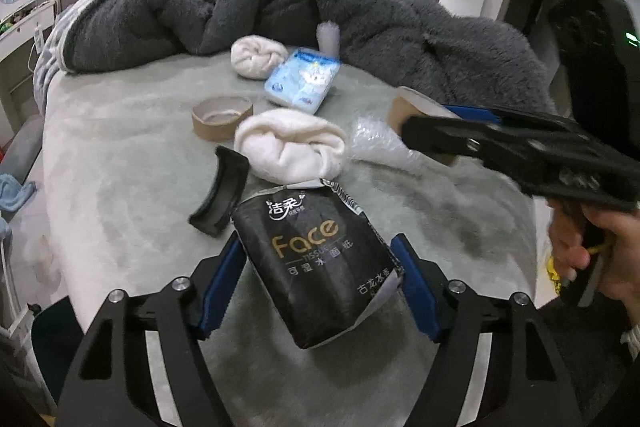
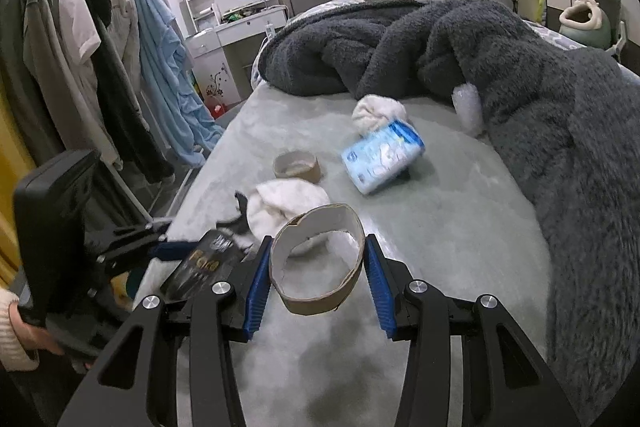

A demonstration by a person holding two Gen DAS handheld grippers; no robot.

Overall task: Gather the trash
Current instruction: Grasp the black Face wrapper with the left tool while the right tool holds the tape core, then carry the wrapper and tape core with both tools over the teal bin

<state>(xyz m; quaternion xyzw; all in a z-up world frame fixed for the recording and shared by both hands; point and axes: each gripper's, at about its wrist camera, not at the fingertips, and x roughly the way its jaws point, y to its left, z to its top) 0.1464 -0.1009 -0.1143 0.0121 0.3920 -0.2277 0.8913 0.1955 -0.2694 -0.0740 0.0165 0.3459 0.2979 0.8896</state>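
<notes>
Closest in, the left gripper (image 1: 318, 287) has the black tissue pack (image 1: 316, 267) between its pads, which look to touch both its sides though I cannot tell how firmly, while the right gripper (image 2: 318, 267) is clamped on a flattened cardboard tape ring (image 2: 318, 259) held clear of the bed (image 2: 460, 227). Both hands being loaded, carrying these off to a bin looks like the next move. Ahead at twelve o'clock lie the white socks (image 1: 292, 145), a second tape ring (image 1: 222, 115) and a blue tissue pack (image 1: 304, 79), with bubble wrap (image 1: 380, 143) at one o'clock; the grey blanket (image 1: 400, 27) walls the far side, and the bed drops away at nine o'clock.
</notes>
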